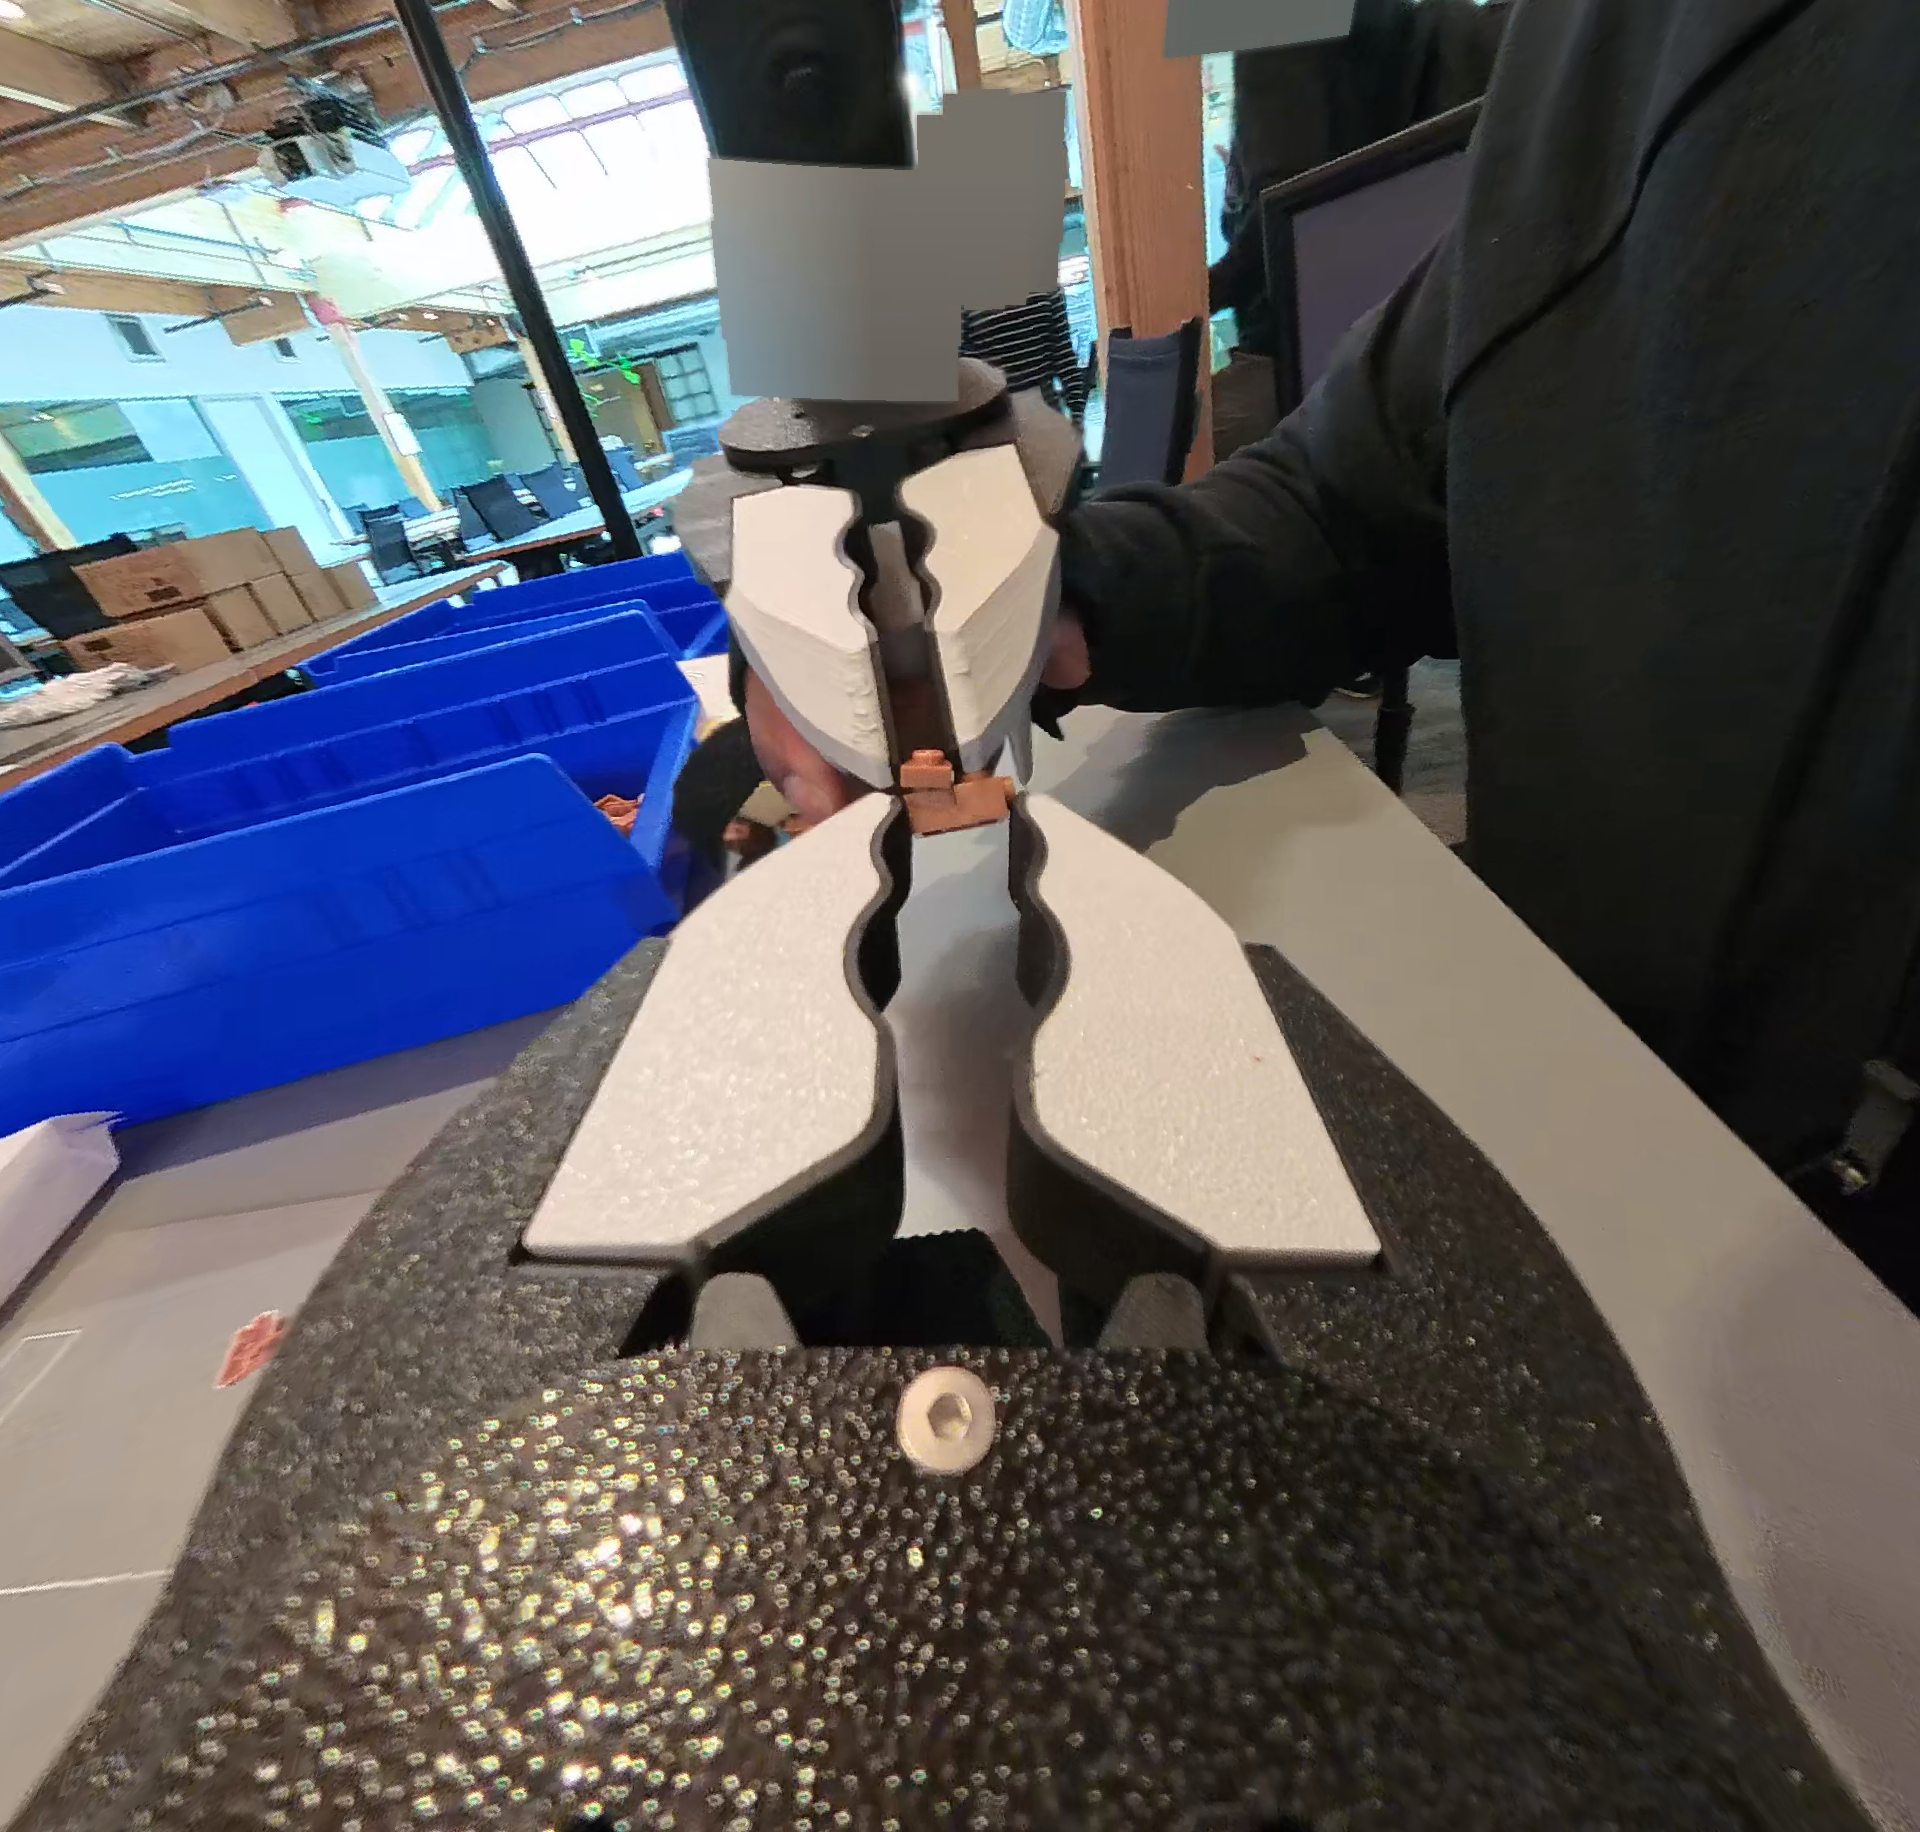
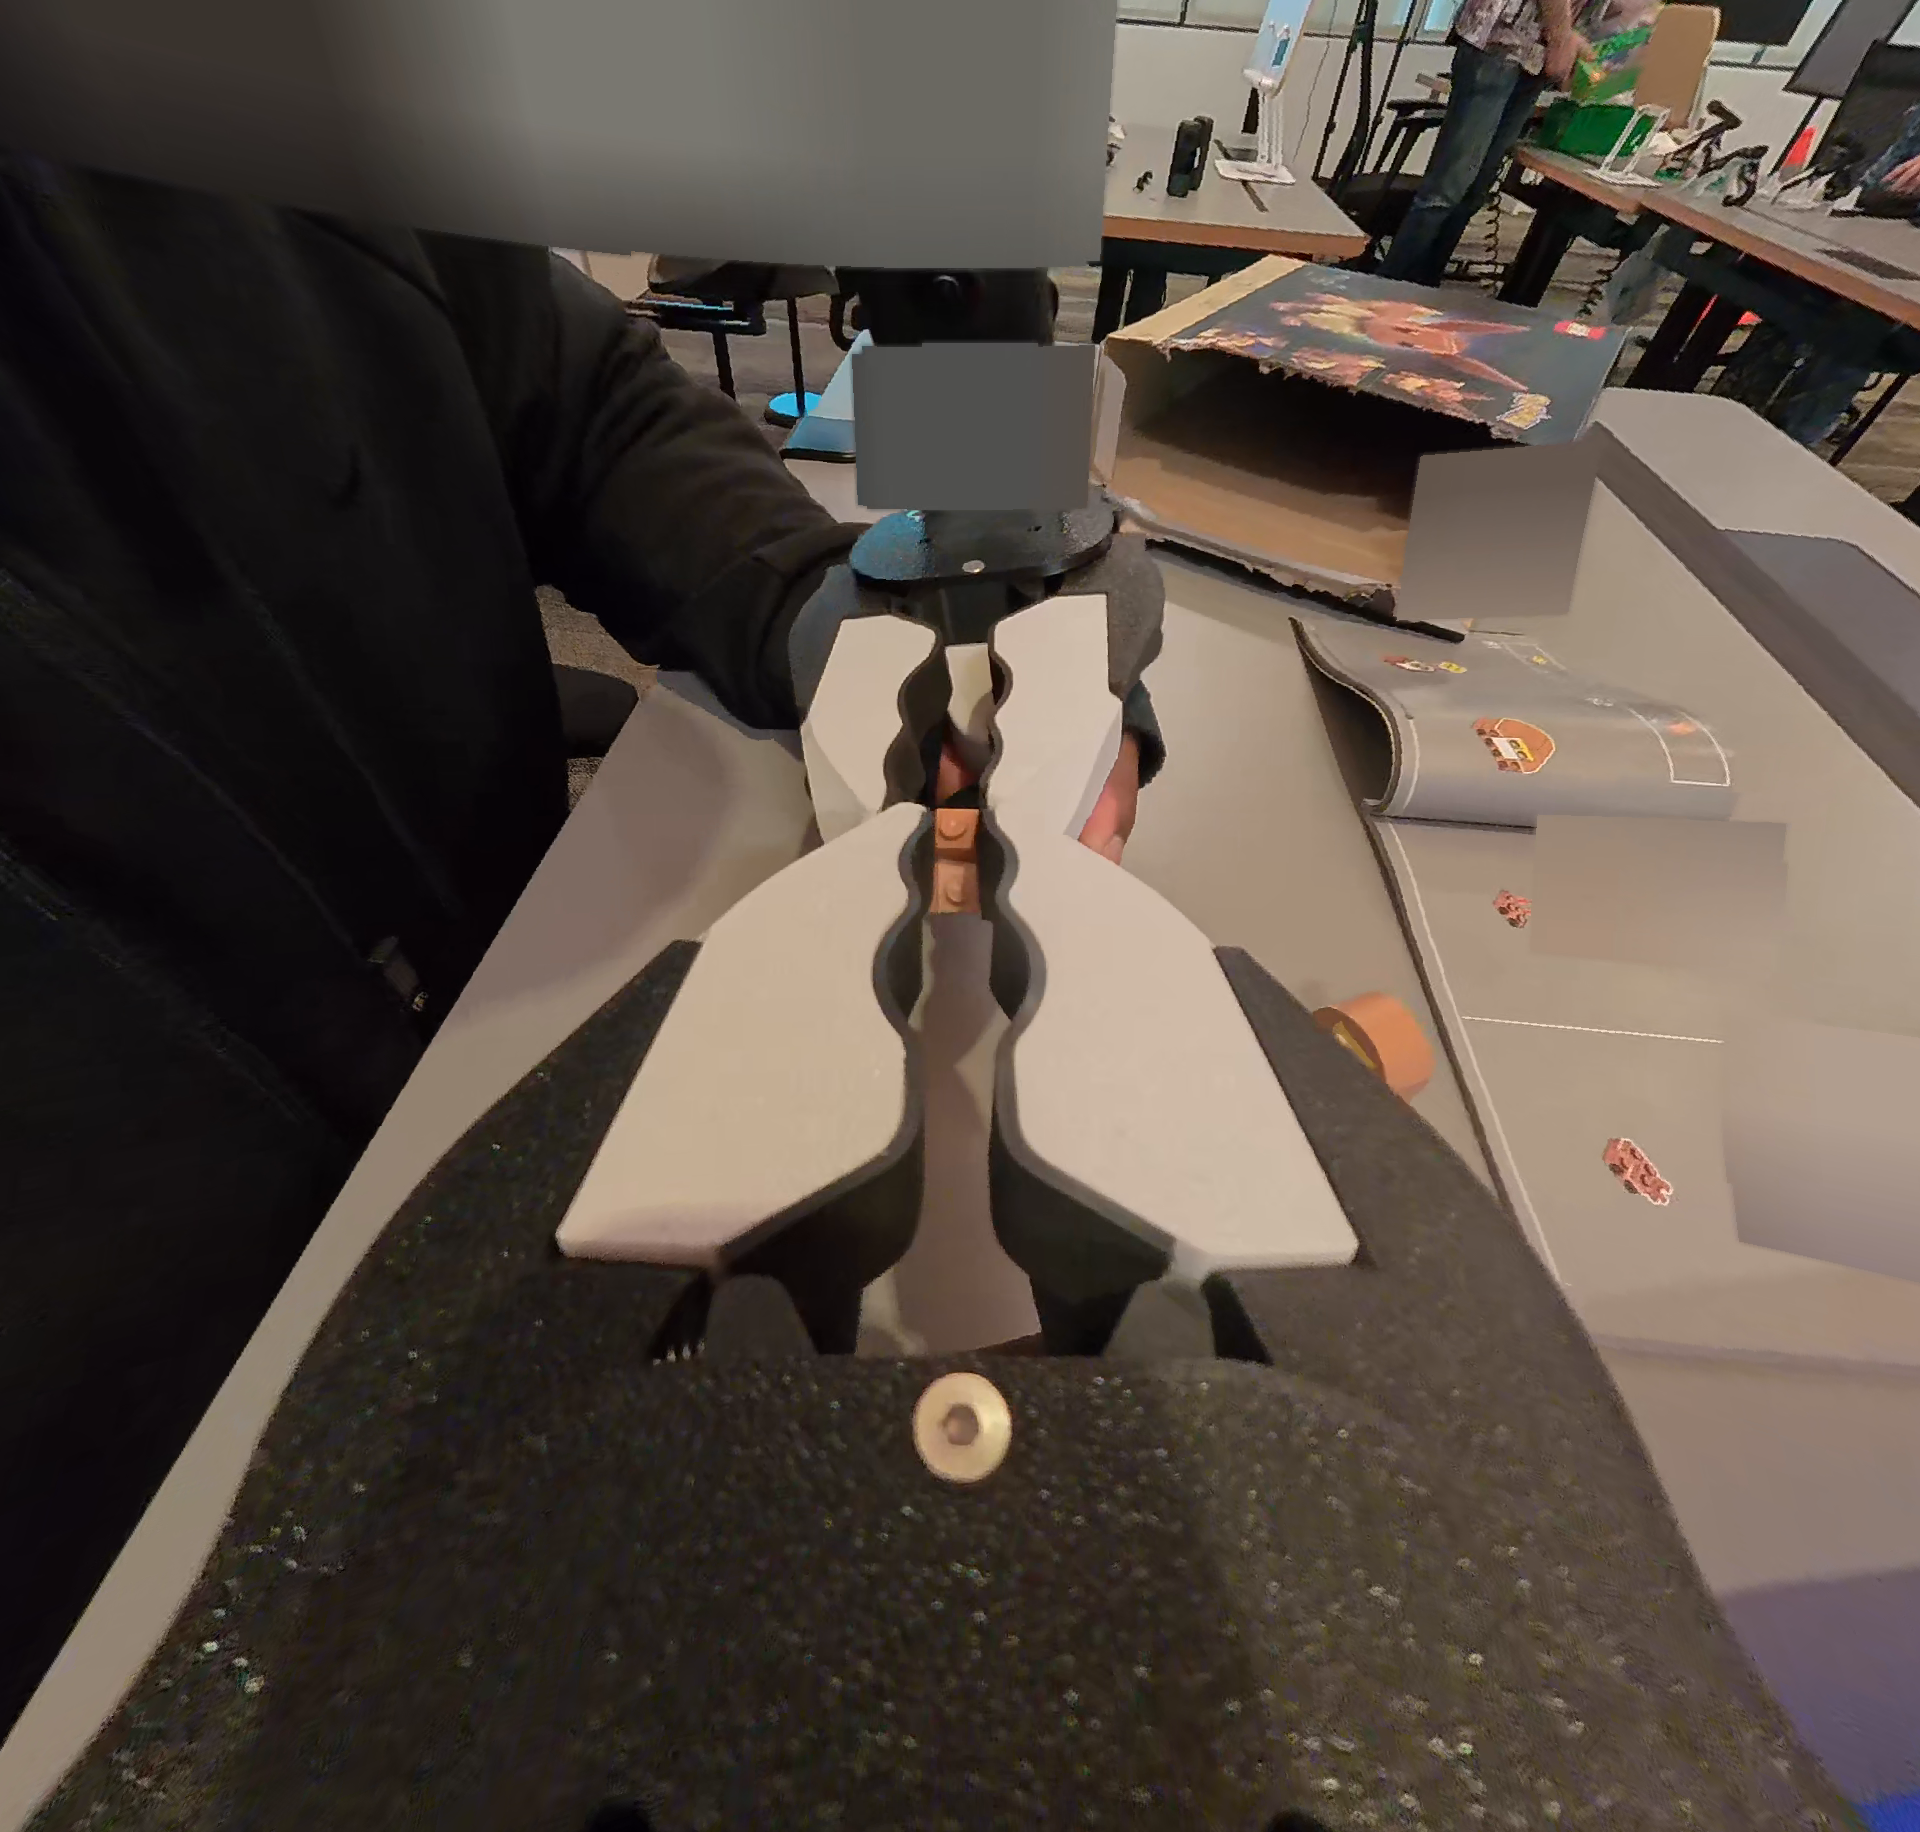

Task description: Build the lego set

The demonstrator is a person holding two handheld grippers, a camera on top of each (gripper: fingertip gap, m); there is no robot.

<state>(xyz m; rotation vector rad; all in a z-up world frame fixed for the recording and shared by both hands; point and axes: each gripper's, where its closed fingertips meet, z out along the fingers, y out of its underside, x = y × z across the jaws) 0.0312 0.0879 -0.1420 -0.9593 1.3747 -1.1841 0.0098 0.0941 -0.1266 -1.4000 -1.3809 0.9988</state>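
a small brown brick piece point(image 1: 961, 806) was pinched between the fingertips of the left gripper point(image 1: 956, 808), above the grey table point(image 1: 1299, 930). a second small brown brick point(image 2: 956, 832) was clamped by the right gripper point(image 2: 958, 863) and pressed against the first piece. blue bins point(image 1: 343, 806) stood on the table beside the left gripper, and an open booklet point(image 2: 1538, 743) lay on the table beside the right one.

left wrist: faces right gripper point(image 1: 940, 743) | right wrist: faces back (close) | shared: brown bricks point(image 2: 956, 863)
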